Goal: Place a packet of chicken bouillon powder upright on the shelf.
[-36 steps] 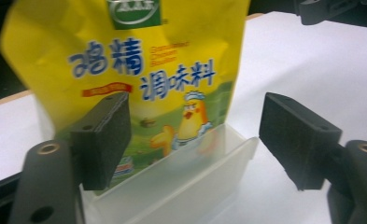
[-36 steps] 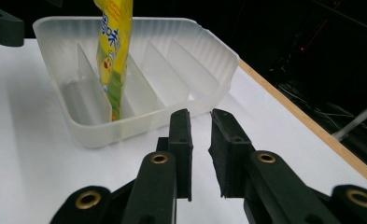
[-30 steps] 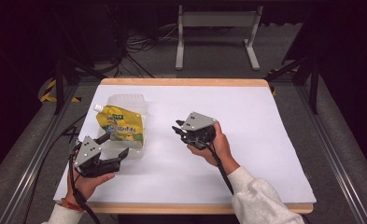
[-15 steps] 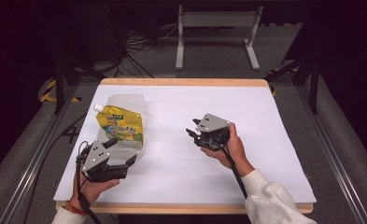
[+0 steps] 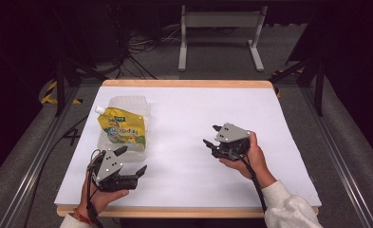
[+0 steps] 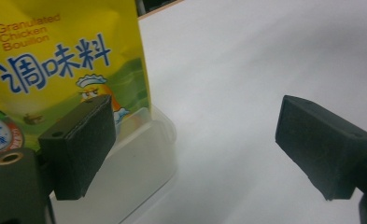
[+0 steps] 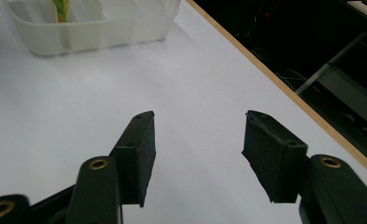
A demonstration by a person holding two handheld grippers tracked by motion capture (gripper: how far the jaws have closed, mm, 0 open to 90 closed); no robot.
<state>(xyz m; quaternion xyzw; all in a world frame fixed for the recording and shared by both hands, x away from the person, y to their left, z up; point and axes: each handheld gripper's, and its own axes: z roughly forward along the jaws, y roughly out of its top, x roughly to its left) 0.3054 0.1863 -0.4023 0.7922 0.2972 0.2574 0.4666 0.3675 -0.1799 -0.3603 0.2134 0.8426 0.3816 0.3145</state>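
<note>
**Both hand-held grippers released; bouillon pouch resting in its tray**

Position: yellow granulated chicken bouillon pouch (image 5: 122, 129) lies in a clear plastic tray (image 5: 141, 105) at the left-rear of the white counter (image 5: 269, 123). Left hand-held gripper (image 5: 131, 160) sits just in front of the tray, jaws spread wide, nothing between them. Right hand-held gripper (image 5: 211, 135) is well apart, mid-counter; its jaws have just been opening and are empty.

Judgement on the step: looks like a release and retreat after placing the pouch. To do it well, draw the left hand-held gripper straight away from the tray's near corner with jaws fully apart, so neither pad (image 6: 81, 140) clips the tray wall (image 6: 144, 154) or drags the pouch. Keep the right one low and clear of the counter edge (image 7: 265, 72).

Hard to make out:
- Pouch's lower end, cut off in the left gripper view; whether it sits flat or leans on the wall cannot be told.
- Spout cap (image 5: 99, 109) is small; sealed or not is unclear.
- Tray contents under the pouch are hidden.
</note>
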